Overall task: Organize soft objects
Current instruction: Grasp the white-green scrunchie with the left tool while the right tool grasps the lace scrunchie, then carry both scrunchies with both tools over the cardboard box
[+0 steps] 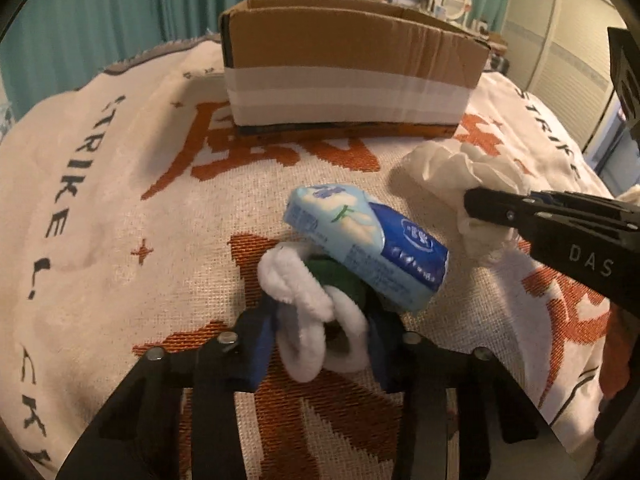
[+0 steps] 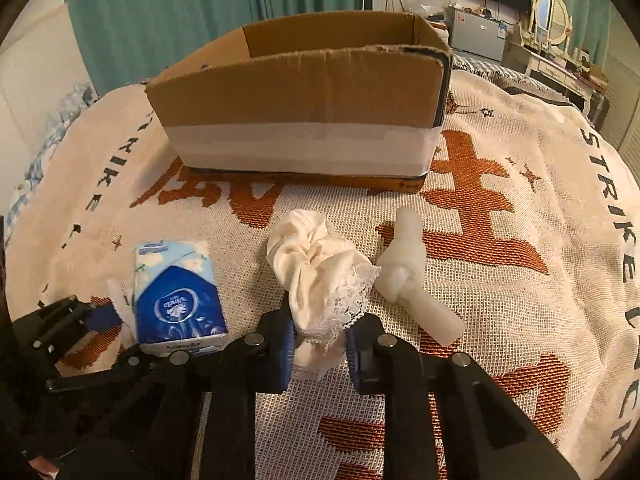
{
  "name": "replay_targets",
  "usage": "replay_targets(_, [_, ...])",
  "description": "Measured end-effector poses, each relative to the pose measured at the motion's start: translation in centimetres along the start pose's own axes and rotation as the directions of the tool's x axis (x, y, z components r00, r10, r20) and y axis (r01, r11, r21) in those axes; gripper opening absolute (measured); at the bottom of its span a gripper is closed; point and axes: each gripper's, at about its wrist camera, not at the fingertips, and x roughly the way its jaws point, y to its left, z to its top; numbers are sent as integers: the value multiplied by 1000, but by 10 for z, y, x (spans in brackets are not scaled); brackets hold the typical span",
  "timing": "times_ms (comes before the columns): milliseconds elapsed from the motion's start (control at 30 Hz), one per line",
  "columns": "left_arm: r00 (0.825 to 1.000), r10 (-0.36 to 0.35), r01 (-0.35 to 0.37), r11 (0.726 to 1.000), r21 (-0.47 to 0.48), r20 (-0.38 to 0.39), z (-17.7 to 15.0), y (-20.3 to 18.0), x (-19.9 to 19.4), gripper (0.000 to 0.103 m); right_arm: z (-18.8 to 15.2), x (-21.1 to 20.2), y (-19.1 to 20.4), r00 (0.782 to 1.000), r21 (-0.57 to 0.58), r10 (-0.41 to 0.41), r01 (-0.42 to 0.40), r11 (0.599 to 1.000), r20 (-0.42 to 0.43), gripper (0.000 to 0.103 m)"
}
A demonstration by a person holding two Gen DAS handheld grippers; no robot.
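Left gripper [image 1: 320, 344] jaws pinching a fluffy white loop [image 1: 312, 320]; right gripper [image 2: 320, 344] jaws pinching a cream lace-trimmed cloth [image 2: 320, 276]; cardboard box [image 2: 300, 92] behind.

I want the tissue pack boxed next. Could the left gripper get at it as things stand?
Probably not yet: the left gripper has its jaws around the white fuzzy loop. The tissue pack lies just beyond, top uncovered, partly on that loop.

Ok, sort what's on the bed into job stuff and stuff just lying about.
Job:
fluffy white loop, in the left gripper
cream lace cloth, in the right gripper
tissue pack
white knotted piece
cardboard box

Lying about:
blanket
curtains
mirror
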Motion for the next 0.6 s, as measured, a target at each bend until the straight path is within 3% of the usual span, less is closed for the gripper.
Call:
replay_targets(167, [1000,13,-13,1000,-9,29,-3,4,-24,36,-4,-18,3,1000,-7,11,-11,1000,21,17])
replay_targets(300, [998,39,-38,999,-15,46,-4,5,-47,36,-12,-38,0,997,41,69,-70,997,27,16])
replay_targets(600, [987,61,-61,998,-3,150,2,-6,-113,36,-22,-111,17,994,-9,34,-33,999,103,16])
